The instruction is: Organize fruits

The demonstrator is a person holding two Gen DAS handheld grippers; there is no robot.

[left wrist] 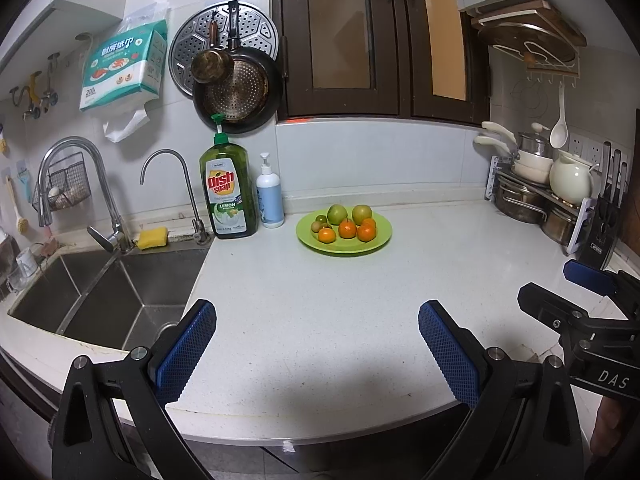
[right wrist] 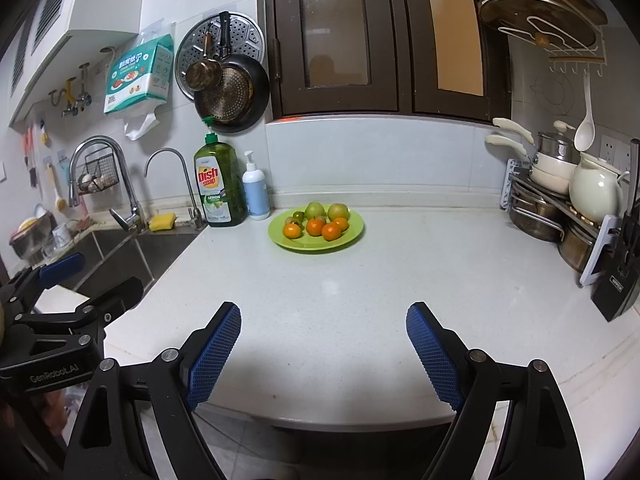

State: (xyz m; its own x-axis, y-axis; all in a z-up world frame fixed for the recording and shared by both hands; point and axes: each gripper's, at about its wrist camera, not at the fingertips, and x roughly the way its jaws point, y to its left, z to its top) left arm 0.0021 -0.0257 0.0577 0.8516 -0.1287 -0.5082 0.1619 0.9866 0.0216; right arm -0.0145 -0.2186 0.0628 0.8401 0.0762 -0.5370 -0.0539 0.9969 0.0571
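Left wrist view is showing us the round lime-green plastic plate (left wrist: 344,246) just beside the tall green dish-soap bottle (left wrist: 230,192), carrying small orange mandarins (left wrist: 347,229) and two green apples (left wrist: 337,213). We are holding the left gripper (left wrist: 316,344) and right gripper (right wrist: 323,348) well short of that bottle, jaws spread and empty. We are judging the fruit light, smooth, apt to roll and bruise, best pinched gently across its widest middle.

White speckled countertop (left wrist: 360,300) – green plate (left wrist: 344,245), dish soap bottle (left wrist: 230,192), lotion pump bottle (left wrist: 270,196).
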